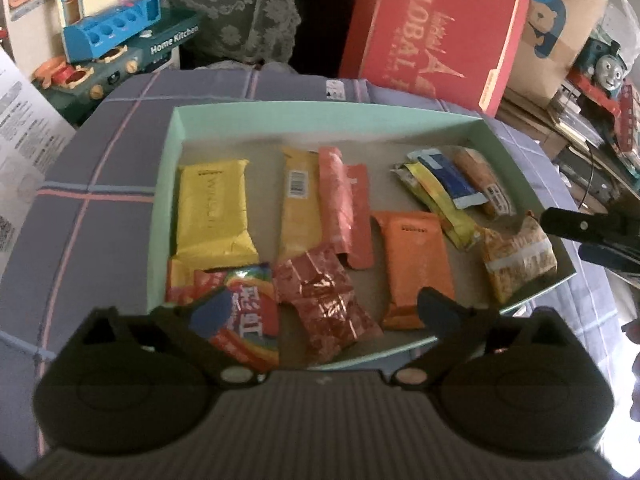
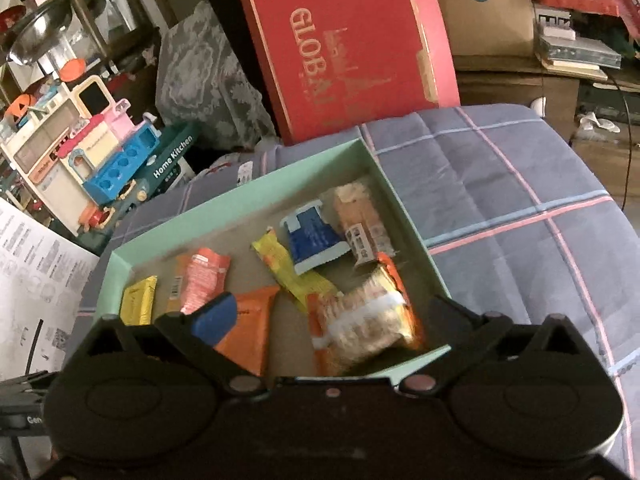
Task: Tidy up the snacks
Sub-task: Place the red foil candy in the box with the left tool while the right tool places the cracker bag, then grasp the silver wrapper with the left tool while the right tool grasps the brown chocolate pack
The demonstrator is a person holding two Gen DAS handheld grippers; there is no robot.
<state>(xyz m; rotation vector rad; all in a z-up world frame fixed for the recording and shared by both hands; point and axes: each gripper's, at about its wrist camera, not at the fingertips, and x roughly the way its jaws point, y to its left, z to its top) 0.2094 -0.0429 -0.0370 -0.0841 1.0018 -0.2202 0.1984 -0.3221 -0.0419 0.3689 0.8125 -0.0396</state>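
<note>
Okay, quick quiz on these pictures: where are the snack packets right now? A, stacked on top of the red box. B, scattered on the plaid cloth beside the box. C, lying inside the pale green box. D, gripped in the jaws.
C: the yellow packet, the orange packet and the others all lie on the floor of the pale green box, with both sets of jaws wide open and empty.
</note>
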